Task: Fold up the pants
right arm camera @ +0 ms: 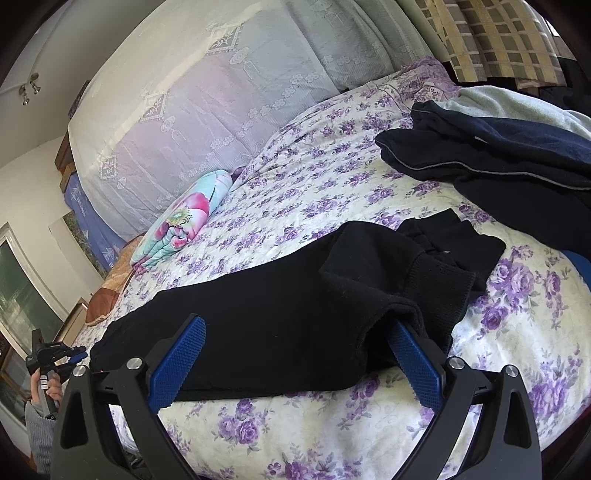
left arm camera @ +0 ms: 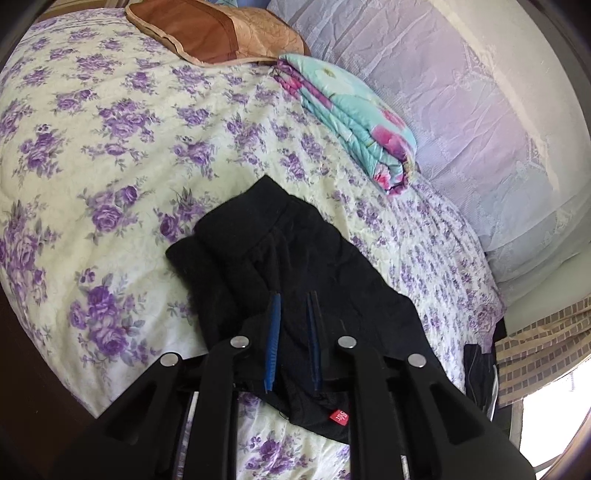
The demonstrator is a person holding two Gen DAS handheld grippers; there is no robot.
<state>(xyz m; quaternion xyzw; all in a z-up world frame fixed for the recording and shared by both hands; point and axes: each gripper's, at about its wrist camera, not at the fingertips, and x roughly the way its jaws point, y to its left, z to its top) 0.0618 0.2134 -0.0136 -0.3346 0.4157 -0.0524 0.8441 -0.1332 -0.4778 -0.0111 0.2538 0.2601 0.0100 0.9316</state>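
I am looking across a bed covered by a cream quilted bedspread printed with purple roses (left arm camera: 122,155), which fills most of both views. The black fleece pants (right arm camera: 280,310) lie flat on it near the closer edge, one ribbed cuff doubled over the other at the right in the right wrist view. My left gripper (left arm camera: 294,295) has its blue-padded fingers (left arm camera: 274,339) drawn close together, clamped on a fold of the black cloth beside a small red label (left arm camera: 339,417). My right gripper (right arm camera: 297,332) stands with jaws wide apart, one pad on each side of the pants' leg, the right pad tucked against the cloth's edge; I cannot tell whether either pad presses it. Further back rest a folded turquoise quilt with pink flowers (left arm camera: 354,122) and a brown and tan cushion (left arm camera: 218,33). A pale lace-patterned cover (left arm camera: 461,110) rises behind the bed. A heap of dark navy and grey clothes (right arm camera: 491,147) sits at the far right corner, under a checked beige curtain (right arm camera: 491,37).
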